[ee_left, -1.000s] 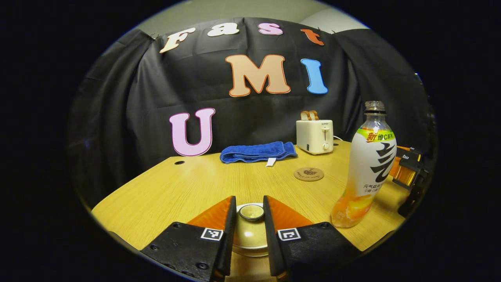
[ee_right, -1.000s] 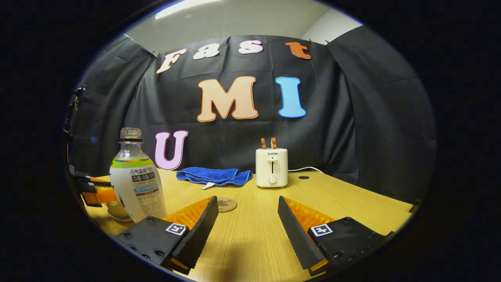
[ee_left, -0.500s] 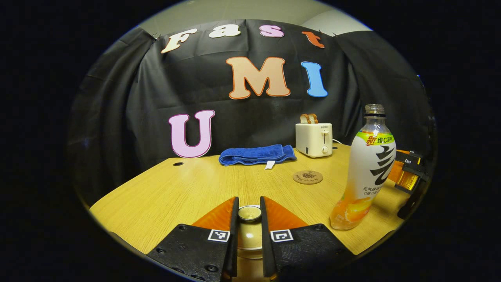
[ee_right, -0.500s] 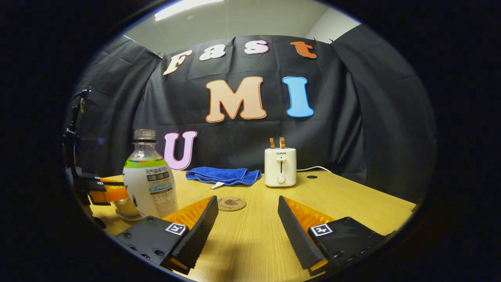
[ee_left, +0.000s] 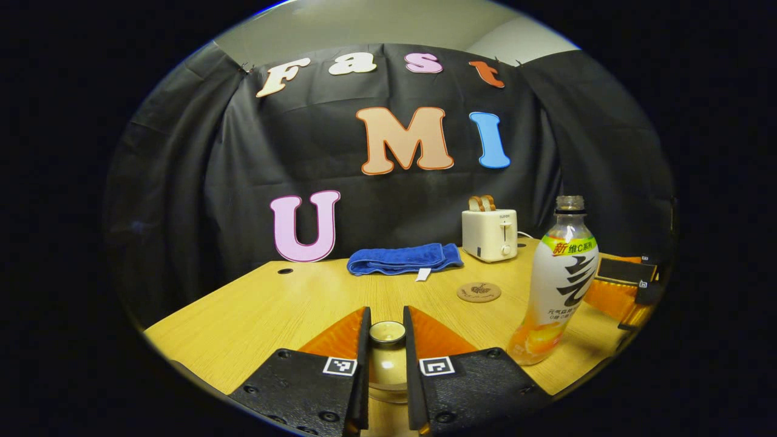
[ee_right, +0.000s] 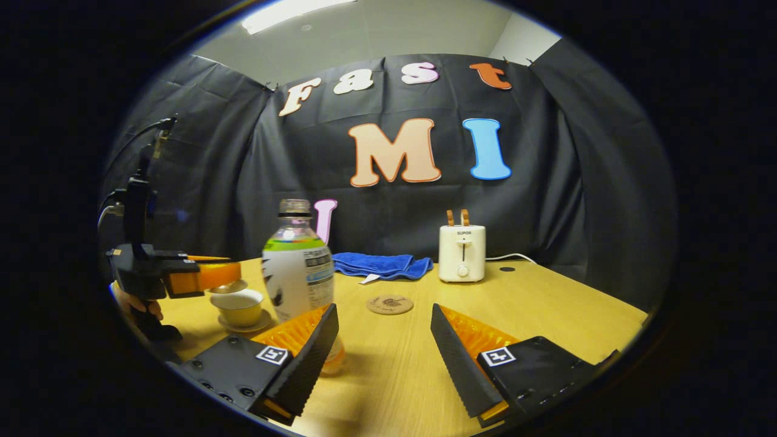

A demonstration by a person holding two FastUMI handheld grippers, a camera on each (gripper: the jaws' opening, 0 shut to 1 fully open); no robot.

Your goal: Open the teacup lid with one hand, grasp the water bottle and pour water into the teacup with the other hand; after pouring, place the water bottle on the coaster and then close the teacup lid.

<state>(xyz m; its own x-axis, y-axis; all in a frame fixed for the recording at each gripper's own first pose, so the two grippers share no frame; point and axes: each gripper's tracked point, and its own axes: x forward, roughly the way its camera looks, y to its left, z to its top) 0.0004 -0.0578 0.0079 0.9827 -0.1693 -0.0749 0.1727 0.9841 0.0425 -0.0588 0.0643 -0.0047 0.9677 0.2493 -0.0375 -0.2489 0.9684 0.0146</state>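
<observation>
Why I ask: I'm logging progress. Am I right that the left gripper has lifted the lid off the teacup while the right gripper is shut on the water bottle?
Not quite. In the right gripper view the right gripper is open, with the water bottle standing free beside its finger. The left gripper does hold the lid above the teacup.

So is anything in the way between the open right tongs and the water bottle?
Nothing visible. In the right gripper view the water bottle stands upright just beyond the left finger of the open right tongs, bare table between. The teacup sits farther off behind it.
</observation>
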